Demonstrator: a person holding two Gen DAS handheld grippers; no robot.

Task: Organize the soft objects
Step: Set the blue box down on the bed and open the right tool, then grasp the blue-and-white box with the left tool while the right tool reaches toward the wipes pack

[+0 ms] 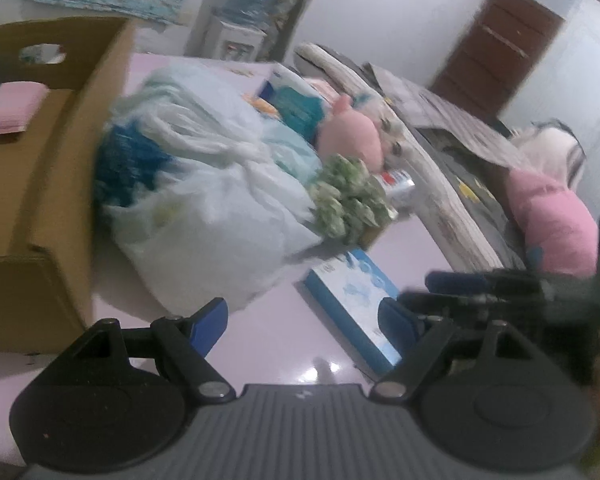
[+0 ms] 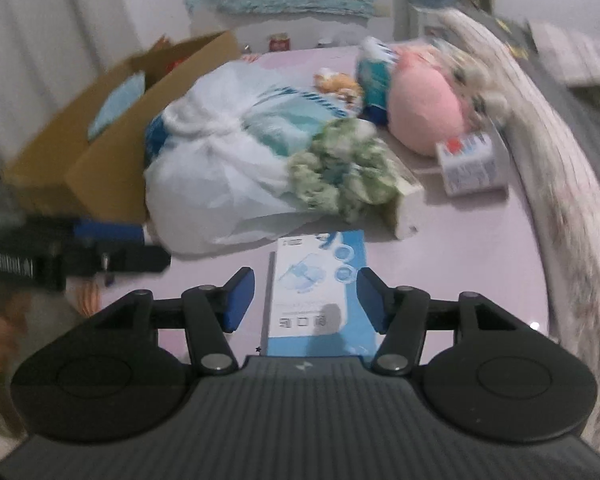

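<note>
A knotted white plastic bag (image 1: 204, 200) (image 2: 220, 168) lies on the pink table (image 2: 480, 260) with a green fluffy bundle (image 1: 348, 200) (image 2: 340, 168) against it. Behind them rests a pink plush toy (image 1: 350, 132) (image 2: 424, 108). My left gripper (image 1: 304, 316) is open over the table, with nothing between its fingers. My right gripper (image 2: 306, 296) is also open, hovering above a flat blue and white pack (image 2: 320, 280) (image 1: 356, 300) without touching it. A blue finger (image 2: 108, 231) of the left gripper shows at the left edge of the right wrist view.
An open cardboard box (image 1: 40, 200) (image 2: 100, 148) stands left of the bag, with pink and pale blue things inside. A small wrapped pack (image 2: 472, 164) lies near the plush. Along the right runs a bed edge (image 2: 560, 160) with a pink cushion (image 1: 552, 224) on it.
</note>
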